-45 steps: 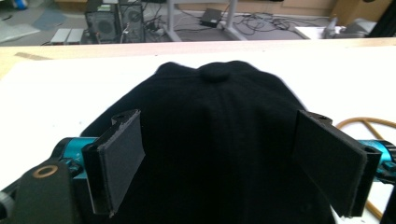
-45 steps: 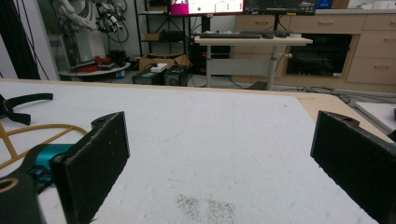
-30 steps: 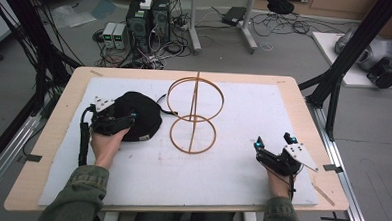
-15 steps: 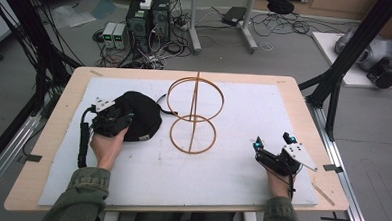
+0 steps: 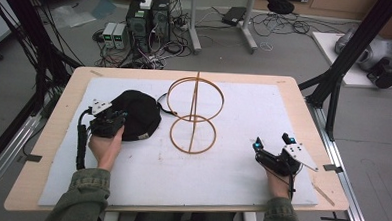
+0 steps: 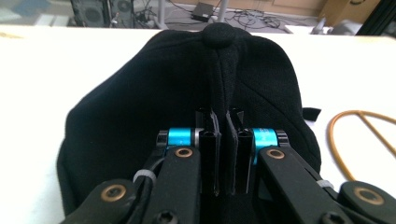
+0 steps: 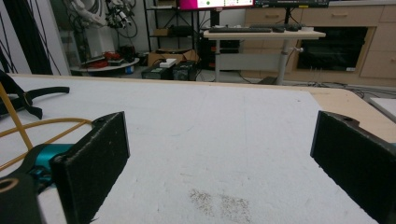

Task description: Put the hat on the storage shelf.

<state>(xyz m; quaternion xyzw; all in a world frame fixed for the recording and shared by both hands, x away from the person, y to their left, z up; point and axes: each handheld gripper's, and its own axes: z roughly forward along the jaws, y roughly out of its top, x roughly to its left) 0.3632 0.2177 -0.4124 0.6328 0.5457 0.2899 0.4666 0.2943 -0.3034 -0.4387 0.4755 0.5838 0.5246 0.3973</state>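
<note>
- High view: the black fabric cap (image 5: 136, 113) lies at centre left of the frame on the white mat covering the desk (image 5: 42, 149), just left of the orange wire stand of two rings (image 5: 194, 113). The left gripper (image 5: 109, 122) sits on the cap's near-left edge. Its jaws have just been closing, with cap fabric between them.
- High view: the right gripper (image 5: 272, 144) rests at lower right, well apart from cap and stand, jaws spread wide and holding nothing.
- Left gripper view: the left gripper (image 6: 223, 140) is pinched narrow on a raised fold of the cap (image 6: 140, 107), running up towards the button on the crown (image 6: 219, 33). The grip looks made, so lifting the cap is probably next.
- Right gripper view: the two pads (image 7: 93, 158) stand far apart over bare mat; part of the stand (image 7: 28, 126) shows at left.
</note>
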